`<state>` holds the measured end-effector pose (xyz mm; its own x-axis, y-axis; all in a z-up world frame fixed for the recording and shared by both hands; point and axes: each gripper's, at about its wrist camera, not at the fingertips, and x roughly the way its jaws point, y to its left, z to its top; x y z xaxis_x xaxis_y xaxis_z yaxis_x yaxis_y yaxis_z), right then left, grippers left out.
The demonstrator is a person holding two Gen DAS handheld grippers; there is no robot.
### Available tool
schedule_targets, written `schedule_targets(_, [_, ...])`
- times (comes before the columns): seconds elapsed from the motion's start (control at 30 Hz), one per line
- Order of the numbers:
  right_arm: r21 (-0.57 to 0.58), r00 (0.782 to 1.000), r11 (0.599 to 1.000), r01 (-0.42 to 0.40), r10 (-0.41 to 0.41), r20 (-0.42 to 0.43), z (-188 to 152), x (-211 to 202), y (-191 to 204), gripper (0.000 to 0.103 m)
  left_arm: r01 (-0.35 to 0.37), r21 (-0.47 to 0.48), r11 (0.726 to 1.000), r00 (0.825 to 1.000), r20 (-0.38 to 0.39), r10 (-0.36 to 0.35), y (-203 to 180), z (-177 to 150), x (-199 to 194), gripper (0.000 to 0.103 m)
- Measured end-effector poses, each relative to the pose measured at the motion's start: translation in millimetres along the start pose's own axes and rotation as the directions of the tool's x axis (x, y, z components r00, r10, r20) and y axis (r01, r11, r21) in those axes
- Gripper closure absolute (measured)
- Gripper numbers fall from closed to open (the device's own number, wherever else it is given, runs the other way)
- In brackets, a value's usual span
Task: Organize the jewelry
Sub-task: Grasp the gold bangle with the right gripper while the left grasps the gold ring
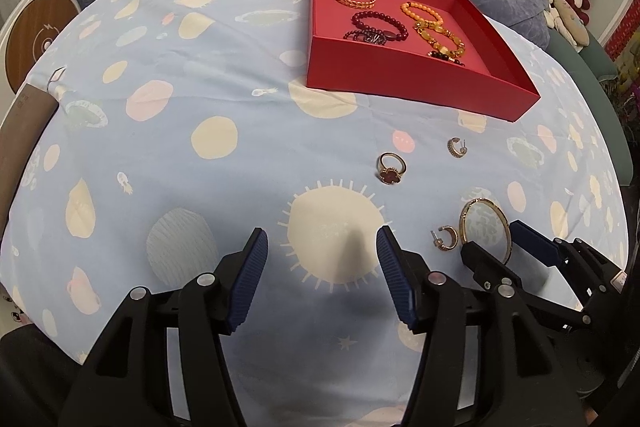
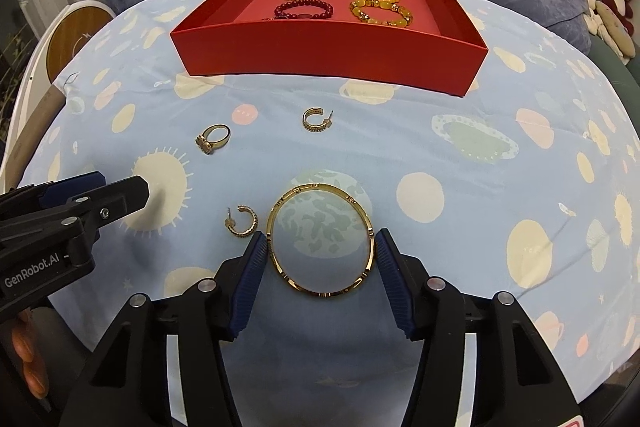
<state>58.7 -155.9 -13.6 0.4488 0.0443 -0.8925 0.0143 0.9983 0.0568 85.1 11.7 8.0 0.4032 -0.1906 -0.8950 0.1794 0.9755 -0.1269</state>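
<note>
Lying flat on the planet-print cloth (image 2: 460,155), gold bangle (image 2: 322,239) sits btwn right gripper (image 2: 321,247) pads, both touching its rim w/ the jaws about half spread. Hoop earring (image 2: 242,221) just left of it; ring (image 2: 213,139) and 2nd earring (image 2: 316,119) farther up. Red tray (image 2: 320,51) beyond holds bead bracelets. Left gripper (image 1: 322,247) half spread, nothing in it, over a sun print.

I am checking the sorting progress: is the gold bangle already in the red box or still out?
Out. The gold bangle lies flat on the spotted cloth, in front of the red box.
</note>
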Motion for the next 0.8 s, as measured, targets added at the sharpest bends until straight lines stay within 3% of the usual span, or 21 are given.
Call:
schedule_targets(0.33, [0.066,1.0,0.998,-0.008,0.008,0.009,-4,-9,-22,0.05,0.012,0.008,1.0,1.0,0.001,-0.012,-10,7,4,0.042])
schedule_targets(0.8, [0.113,1.0,0.994,-0.006,0.005,0.008,-7,-13,-39,0.05,0.017,0.052,0.999,1.0,0.013,-0.017,-38,30,21,0.042])
